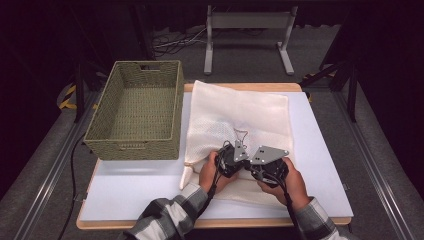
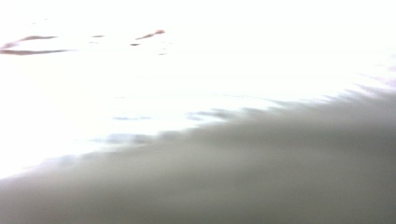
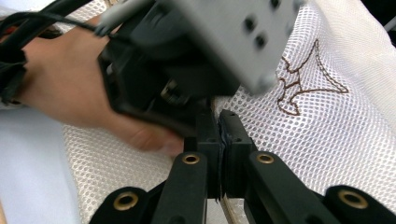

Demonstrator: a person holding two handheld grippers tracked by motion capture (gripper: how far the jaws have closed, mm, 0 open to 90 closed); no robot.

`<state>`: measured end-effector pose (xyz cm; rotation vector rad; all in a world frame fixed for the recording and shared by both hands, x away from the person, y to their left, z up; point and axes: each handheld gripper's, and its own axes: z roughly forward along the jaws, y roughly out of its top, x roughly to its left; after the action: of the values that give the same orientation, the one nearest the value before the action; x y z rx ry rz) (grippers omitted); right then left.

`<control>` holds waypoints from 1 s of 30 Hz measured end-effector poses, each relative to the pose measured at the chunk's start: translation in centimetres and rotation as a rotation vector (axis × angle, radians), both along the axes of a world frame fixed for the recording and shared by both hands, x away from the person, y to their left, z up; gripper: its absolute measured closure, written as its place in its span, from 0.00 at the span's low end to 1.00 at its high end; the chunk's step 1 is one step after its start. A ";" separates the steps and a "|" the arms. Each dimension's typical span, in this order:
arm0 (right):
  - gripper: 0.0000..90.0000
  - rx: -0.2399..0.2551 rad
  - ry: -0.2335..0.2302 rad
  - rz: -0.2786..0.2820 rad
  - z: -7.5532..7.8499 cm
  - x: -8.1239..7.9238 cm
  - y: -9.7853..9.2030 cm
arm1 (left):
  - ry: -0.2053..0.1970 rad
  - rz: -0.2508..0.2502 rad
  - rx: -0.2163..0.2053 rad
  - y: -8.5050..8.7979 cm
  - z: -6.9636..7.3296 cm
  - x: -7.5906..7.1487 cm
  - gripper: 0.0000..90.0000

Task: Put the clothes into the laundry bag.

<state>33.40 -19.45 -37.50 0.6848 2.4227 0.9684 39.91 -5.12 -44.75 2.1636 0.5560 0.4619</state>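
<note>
A white mesh bag (image 1: 240, 115) lies flat on the table, with a brown stitched mark (image 1: 240, 134) near its middle. Both grippers meet on the bag's near part. In the right gripper view my right gripper (image 3: 218, 135) has its jaws pressed together on a thin strip of the mesh bag (image 3: 327, 130). My left gripper (image 3: 177, 70) sits right in front of it, its jaws hidden by its own body and the hand. From above, the left gripper (image 1: 235, 161) and right gripper (image 1: 252, 167) almost touch. The left gripper view is a white blur of cloth (image 2: 140, 84).
A green woven basket (image 1: 135, 107) stands empty at the back left of the white table board (image 1: 320, 165), close beside the bag. A metal stand (image 1: 247, 35) is on the floor beyond the table. Checked sleeves come in from the near edge.
</note>
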 end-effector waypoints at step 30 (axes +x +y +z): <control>0.98 0.009 -0.031 -0.002 0.3 -0.2 -0.2 | 0.004 -0.042 -0.015 1.9 1.3 -2.1 0.95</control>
<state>33.22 -19.61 -37.24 0.6706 2.3919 0.9829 37.80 -3.24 -43.45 2.1580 0.5137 0.4296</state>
